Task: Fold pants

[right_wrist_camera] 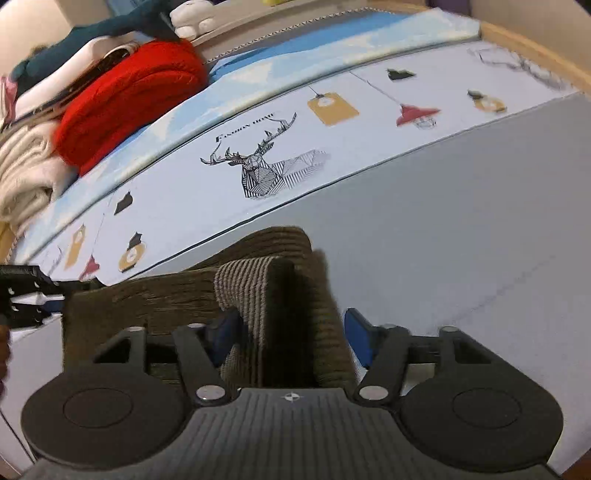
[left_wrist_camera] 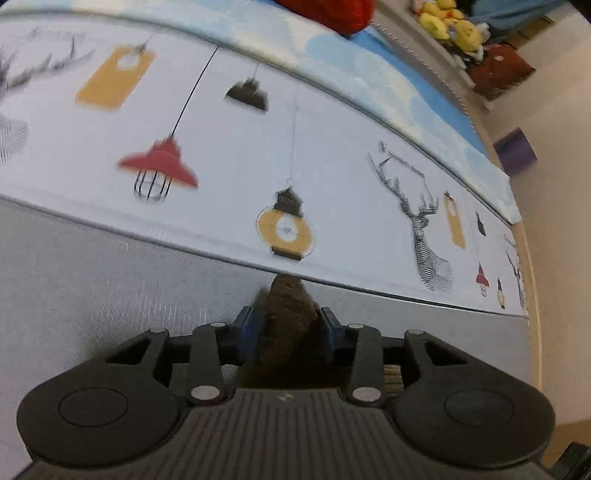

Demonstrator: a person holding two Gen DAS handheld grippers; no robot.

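The brown corduroy pants (right_wrist_camera: pixel 166 299) lie bunched on a grey mat (right_wrist_camera: pixel 461 240), with a fold standing up between my right gripper's fingers. My right gripper (right_wrist_camera: pixel 291 332) is open around that fold: the left blue pad (right_wrist_camera: pixel 225 332) touches the cloth, while the right pad (right_wrist_camera: pixel 360 339) stands just off it. In the left wrist view a peak of the pants (left_wrist_camera: pixel 288 299) is pinched between the blue pads of my left gripper (left_wrist_camera: pixel 290 325), which is shut on it. The left gripper (right_wrist_camera: pixel 33 299) also shows at the far left of the right wrist view, at the pants' other end.
Beyond the grey mat lie a white sheet printed with deer and lanterns (left_wrist_camera: pixel 258 147) and a blue cloud-print cover (right_wrist_camera: pixel 295 48). A red folded garment (right_wrist_camera: pixel 129 107) and a cream knit (right_wrist_camera: pixel 22 173) are piled at the back. Yellow plush toys (left_wrist_camera: pixel 450 22) and a purple box (left_wrist_camera: pixel 517 151) sit past the edge.
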